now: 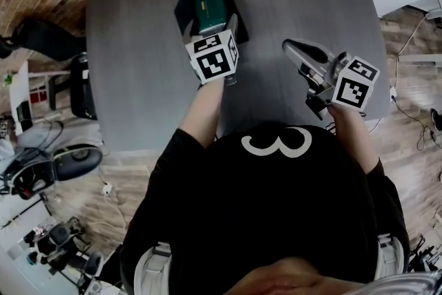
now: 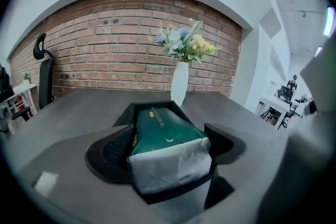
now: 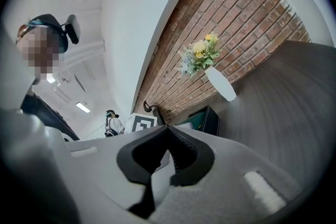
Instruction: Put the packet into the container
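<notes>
Left gripper (image 1: 210,27) has its jaws closed onto the packet (image 2: 161,126), pinching the pale crimped end btwn the pads. The green body sticks out ahead of the jaws, into the black container (image 1: 184,5). Can't tell if it's resting on the bottom yet. Right gripper (image 3: 168,131) is off to the side, tips brought together, nothing btwn them.

Risks, as I judge it:
- The grip is only on the soft sealed end, so the bag could sag or swivel round the pads & catch the rim instead of lying flat.
- Let go off-centre & it may end up propped on a wall, half out.
- Pushing down w/ the jaws clamped could shove the container along the table (image 1: 138,65).
- The vase (image 2: 179,84) stands just beyond the container, straight ahead of the jaws, so an overshoot fwd could knock it.

Packet: dark green glossy pouch, puffy in the middle, small yellow mark & print toward the far end, whitish flat seal at the near end. Looks soft, crinkly, prob. light.
</notes>
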Tool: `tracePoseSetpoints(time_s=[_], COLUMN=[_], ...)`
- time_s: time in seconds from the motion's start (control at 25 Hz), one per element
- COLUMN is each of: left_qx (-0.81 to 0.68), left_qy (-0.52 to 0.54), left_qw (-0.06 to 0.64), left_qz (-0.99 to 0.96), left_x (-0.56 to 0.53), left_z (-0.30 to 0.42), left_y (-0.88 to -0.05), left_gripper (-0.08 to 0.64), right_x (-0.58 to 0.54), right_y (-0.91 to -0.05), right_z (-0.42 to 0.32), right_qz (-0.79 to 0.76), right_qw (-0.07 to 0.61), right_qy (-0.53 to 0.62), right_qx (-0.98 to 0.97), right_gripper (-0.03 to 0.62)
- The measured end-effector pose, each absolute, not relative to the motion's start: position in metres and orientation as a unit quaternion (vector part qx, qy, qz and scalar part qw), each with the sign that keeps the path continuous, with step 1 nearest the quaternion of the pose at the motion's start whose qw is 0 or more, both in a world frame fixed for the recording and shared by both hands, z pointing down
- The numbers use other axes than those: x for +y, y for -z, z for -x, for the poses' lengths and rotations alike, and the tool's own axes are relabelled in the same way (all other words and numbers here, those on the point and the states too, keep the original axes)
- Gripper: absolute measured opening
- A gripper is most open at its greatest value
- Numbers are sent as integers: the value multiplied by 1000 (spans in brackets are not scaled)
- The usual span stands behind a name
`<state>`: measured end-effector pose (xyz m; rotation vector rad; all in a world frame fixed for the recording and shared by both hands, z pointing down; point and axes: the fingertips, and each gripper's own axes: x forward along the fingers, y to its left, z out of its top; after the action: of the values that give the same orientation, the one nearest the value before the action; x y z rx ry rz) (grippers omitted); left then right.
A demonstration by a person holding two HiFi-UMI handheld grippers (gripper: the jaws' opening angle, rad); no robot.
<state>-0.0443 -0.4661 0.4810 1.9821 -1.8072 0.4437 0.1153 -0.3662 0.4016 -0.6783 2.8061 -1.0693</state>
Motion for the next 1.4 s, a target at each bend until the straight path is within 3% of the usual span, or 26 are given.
tracePoseSetpoints(time_s=[0.76, 1.2, 1.4], left_qx=[-613, -496, -404], left_qy=[-124, -34, 7], left_qw=[220, 257, 249], left_qz=[-748, -829, -880], left_x=[-444, -370, -331], left_z=[38, 28, 13], left_y=[-458, -407, -383], left_gripper=[471, 281, 154], right_x=[-361, -350, -350], right_y=[-398, -393, -387], right_z=[-116, -105, -95], right_qz=[220, 217, 215], right_qw=[30, 26, 24], right_qy=[338, 316, 305], right_qx=[915, 923, 927], right_gripper=[2, 2, 2])
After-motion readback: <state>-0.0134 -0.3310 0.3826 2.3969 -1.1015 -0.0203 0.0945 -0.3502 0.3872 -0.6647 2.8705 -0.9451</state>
